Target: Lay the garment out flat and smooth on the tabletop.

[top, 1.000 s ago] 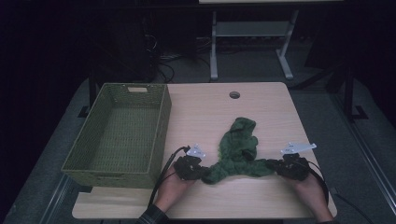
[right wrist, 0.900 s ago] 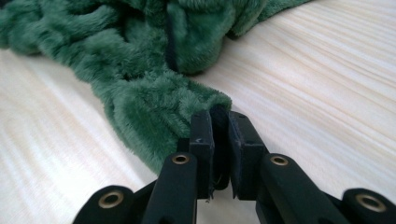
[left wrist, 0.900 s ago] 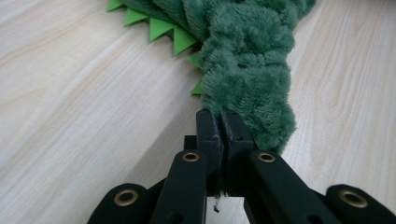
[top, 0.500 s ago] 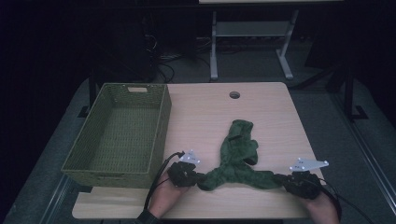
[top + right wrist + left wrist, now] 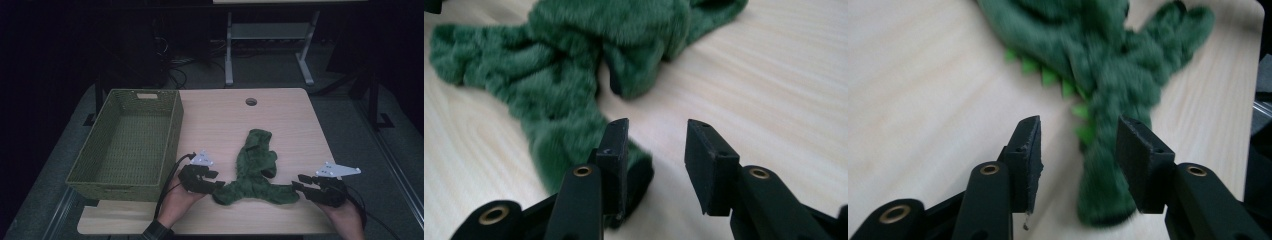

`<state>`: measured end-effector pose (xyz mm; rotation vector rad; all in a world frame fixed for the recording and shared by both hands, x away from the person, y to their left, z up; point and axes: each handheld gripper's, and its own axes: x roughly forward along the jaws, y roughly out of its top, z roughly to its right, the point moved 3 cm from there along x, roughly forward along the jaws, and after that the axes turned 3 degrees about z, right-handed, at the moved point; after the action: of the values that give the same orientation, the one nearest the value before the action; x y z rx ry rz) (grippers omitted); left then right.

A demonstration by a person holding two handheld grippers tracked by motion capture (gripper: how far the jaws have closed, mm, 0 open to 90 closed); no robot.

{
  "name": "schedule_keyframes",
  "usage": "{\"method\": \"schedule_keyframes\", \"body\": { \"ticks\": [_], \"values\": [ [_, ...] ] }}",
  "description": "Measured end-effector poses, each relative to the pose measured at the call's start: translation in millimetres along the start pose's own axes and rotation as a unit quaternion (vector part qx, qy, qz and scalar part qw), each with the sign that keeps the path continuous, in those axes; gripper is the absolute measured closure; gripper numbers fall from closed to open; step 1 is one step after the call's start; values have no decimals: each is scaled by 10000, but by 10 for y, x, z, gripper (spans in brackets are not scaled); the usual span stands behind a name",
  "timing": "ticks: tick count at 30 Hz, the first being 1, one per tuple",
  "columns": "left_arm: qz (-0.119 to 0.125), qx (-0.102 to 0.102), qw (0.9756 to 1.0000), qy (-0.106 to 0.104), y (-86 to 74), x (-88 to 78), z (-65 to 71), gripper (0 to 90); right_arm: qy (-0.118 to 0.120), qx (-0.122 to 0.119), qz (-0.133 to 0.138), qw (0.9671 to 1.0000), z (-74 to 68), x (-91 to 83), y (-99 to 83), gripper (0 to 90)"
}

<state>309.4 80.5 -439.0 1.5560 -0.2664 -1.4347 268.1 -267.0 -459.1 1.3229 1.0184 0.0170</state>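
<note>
Green plush toy (image 5: 256,170) on table, both grippers' fingers parted, just opened, holding nothing

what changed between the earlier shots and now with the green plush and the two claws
Both claws have just been opening: the left claw and right claw have let go of the green plush toy, which now lies spread flat near the table's front edge, its ends pulled further apart than a second ago. The right claw moved outward to the right. The woven basket stayed put, empty.

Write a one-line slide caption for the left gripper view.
Left gripper, jaws just opened, poised over one end of a green plush garment lying on the wooden table.
</note>
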Motion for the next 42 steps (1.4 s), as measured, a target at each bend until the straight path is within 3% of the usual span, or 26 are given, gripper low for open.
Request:
{"method": "schedule_keyframes", "body": {
  "ticks": [7,14,21,29,32,37,42],
  "values": [
    [181,256,9995,-37,396,199,-145,492,220,30,-61,9997,38,272,152,591],
    [248,431,9986,-187,674,452,-292,489,396,29,-157,9991,22,464,222,571],
    [329,455,9974,-458,862,717,-355,458,544,119,-366,9978,-37,579,190,512],
    [319,349,9966,-671,947,956,-395,455,563,104,-582,9967,-61,688,171,559],
    [226,264,9959,-841,939,1037,-391,515,557,72,-646,9963,-81,718,173,620],
    [157,425,9945,-948,941,1041,-354,808,510,-26,-680,9964,-96,709,174,770],
    [253,466,9948,-872,960,904,-340,858,422,-50,-643,9970,-72,673,183,811]
  ]
}}
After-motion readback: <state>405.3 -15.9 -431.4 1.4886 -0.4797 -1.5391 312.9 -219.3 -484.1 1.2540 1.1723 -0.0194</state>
